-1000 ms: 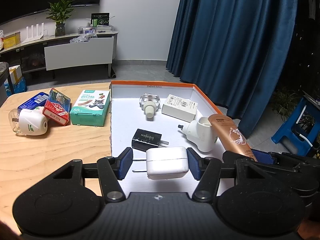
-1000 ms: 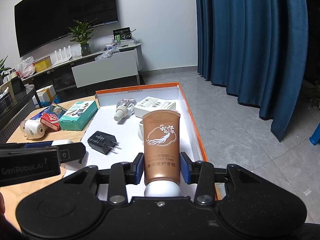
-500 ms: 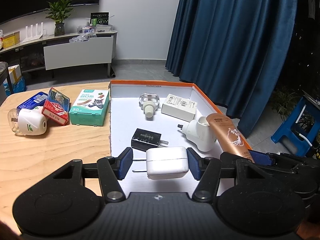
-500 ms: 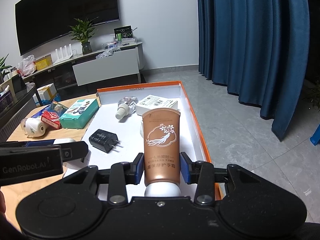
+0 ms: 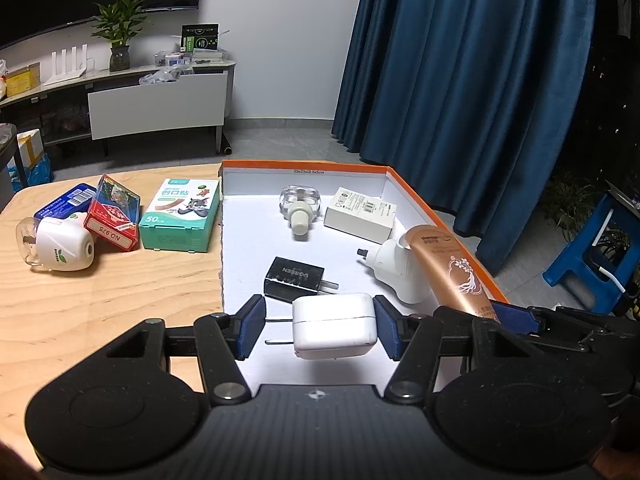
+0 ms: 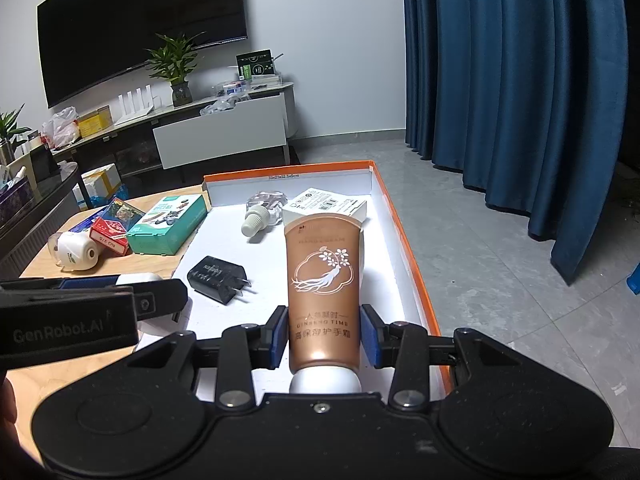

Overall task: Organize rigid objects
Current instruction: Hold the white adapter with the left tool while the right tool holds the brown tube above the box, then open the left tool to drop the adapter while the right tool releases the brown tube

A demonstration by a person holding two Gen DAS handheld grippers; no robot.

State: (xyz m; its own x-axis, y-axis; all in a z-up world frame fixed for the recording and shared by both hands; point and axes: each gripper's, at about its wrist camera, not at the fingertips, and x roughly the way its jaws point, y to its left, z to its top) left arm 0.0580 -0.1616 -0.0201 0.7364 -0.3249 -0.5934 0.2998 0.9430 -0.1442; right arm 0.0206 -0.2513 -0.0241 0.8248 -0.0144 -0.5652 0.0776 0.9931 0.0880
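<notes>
A white square plug-in charger (image 5: 333, 326) with two metal prongs pointing left sits between the blue pads of the left gripper (image 5: 320, 330), above the white floor of the orange-rimmed shallow cardboard box (image 5: 408, 194). The right pad touches the charger's side; the left pad stands off at the prong tips, so whether the charger is truly clamped cannot be told. The right gripper (image 6: 325, 336) is closed tight on a copper-brown hand cream tube with a white cap (image 6: 323, 280), held over the box's right half. In the box lie a black charger (image 5: 295, 279), a white plug-in device (image 5: 394, 268), a clear glass bottle (image 5: 300, 206) and a white carton (image 5: 360, 214). On the wooden table (image 5: 80, 304) left of the box lie a green plaster box (image 5: 180, 216), a red card box (image 5: 113, 213), a blue packet (image 5: 64, 202) and a white plug-in diffuser (image 5: 56, 246).
</notes>
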